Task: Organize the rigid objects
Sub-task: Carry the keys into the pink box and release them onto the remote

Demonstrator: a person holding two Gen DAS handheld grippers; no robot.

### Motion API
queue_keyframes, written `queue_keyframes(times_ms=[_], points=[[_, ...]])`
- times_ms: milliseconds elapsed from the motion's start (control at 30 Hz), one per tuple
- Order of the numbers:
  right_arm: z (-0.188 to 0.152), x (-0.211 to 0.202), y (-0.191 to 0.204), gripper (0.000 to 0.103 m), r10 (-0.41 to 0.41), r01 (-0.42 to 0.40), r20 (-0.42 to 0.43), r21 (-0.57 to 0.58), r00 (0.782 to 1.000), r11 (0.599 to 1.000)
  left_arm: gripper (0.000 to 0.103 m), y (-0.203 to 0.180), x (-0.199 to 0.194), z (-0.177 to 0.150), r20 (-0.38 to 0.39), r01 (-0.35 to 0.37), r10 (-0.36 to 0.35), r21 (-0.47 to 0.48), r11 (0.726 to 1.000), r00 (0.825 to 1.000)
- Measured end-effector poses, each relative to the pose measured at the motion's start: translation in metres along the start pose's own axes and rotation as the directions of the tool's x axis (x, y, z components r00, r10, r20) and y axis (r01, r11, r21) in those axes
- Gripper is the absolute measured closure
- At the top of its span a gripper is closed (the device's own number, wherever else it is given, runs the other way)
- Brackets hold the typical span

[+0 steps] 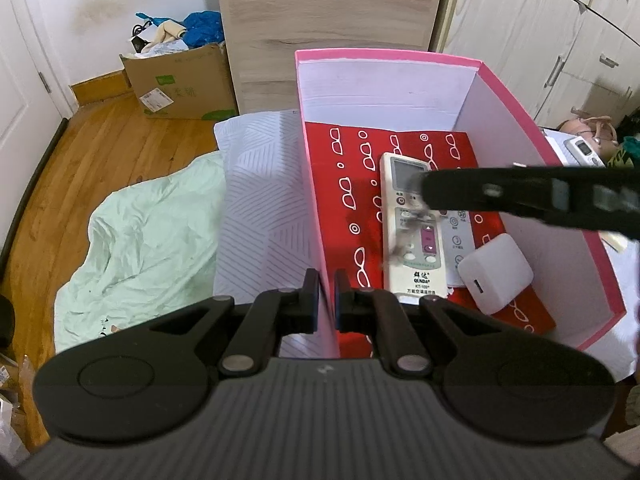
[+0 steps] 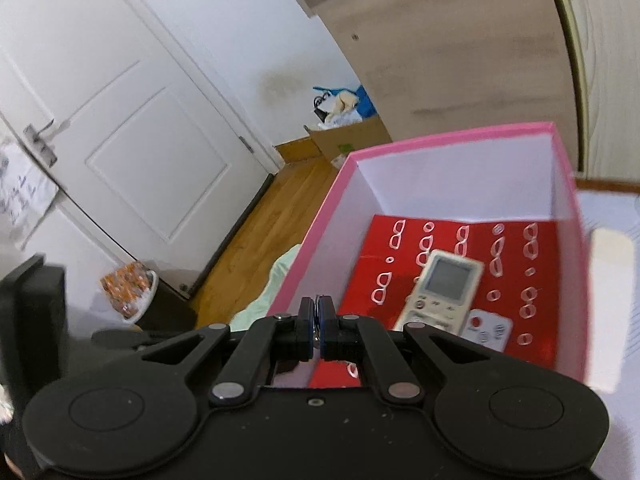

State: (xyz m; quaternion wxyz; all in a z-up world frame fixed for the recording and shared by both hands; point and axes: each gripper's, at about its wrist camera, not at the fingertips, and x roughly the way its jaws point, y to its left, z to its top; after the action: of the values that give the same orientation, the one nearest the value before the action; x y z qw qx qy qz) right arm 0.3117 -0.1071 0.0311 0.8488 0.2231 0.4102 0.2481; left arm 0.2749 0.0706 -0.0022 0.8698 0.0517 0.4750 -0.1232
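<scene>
Grippers first: my left gripper (image 1: 327,284) sits tilted down, clamped on the near-left wall of the pink box (image 1: 532,120), one finger outside and one inside. My right gripper (image 2: 317,312) reaches in from the right over the box, angled downward, jaws pinched tight on a small metal ring (image 2: 317,304), something fuzzy and grey (image 1: 404,236) dangling below it, too blurred to name. Box sits on the bed, next to a striped pillow (image 1: 260,184). Inside, on the red liner with white glasses print (image 1: 348,168), a white AC remote (image 1: 414,232) lies lengthwise, a smaller flat remote (image 2: 486,330) beside it, and a white charger block (image 1: 494,272) at the near-right corner.
</scene>
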Motion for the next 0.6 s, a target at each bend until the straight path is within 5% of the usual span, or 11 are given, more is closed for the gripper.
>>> queue_keyframes(times_ms=[267,367,600], points=[[0.005,0.028,-0.007,0.094,-0.083,0.083,-0.037,-0.012,0.996,0.996,0.096,-0.001,0.003,-0.001,-0.005,-0.002,0.002,0.008,1.0,1.0],[0.002,0.02,0.001,0.091,-0.169,0.17,0.014,-0.094,0.985,0.981,0.096,-0.001,0.002,0.0,-0.006,-0.003,0.003,0.006,1.0,1.0],[0.007,-0.033,0.004,0.076,-0.178,0.195,0.126,-0.137,0.976,0.971,0.096,-0.001,0.003,0.0,-0.009,-0.007,0.007,-0.004,1.0,1.0]])
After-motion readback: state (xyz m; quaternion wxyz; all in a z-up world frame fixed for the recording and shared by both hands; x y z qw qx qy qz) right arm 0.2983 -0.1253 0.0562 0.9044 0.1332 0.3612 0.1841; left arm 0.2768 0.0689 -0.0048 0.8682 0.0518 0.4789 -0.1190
